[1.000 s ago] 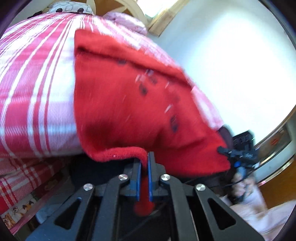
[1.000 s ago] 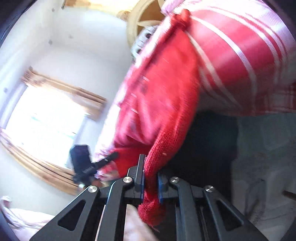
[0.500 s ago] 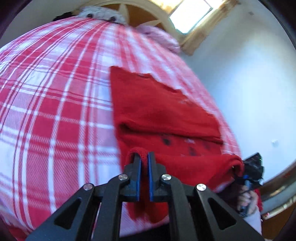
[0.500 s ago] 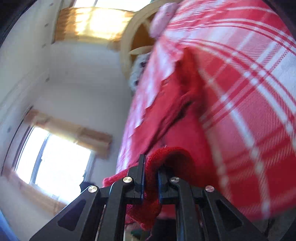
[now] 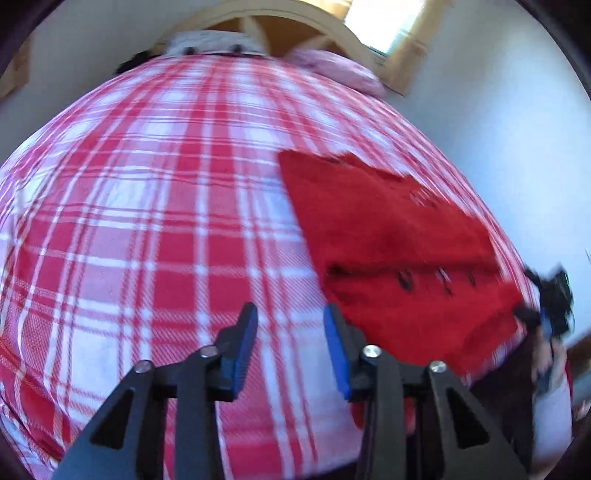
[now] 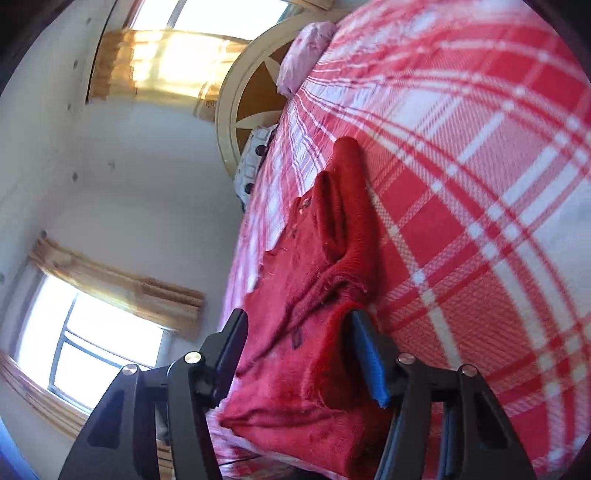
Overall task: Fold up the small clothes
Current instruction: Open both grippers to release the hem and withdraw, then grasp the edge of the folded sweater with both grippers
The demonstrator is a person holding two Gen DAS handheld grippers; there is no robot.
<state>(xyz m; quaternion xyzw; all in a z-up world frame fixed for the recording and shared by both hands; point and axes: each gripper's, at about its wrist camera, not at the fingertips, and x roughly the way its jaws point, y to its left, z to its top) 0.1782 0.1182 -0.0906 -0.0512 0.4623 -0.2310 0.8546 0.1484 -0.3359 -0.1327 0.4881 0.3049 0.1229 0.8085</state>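
Observation:
A red knit garment lies folded on the red-and-white plaid bed cover, right of centre in the left wrist view. My left gripper hovers over bare plaid just left of the garment's near corner. Its jaws are opening and hold nothing. My right gripper is over the garment's near edge, its jaws also opening. A raised fold of knit rests against the right blue pad, and the left finger stands clear. A hand holds the right gripper at the bed's right edge.
A curved wooden headboard and pillows sit at the far end of the bed. A pink pillow lies by the headboard. White walls and curtained windows border the bed's far side.
Both grippers held the garment's hem shut and carried it up over the bed. Both jaws have since opened and the hem lies folded on the garment. The left gripper has slid left onto plaid.

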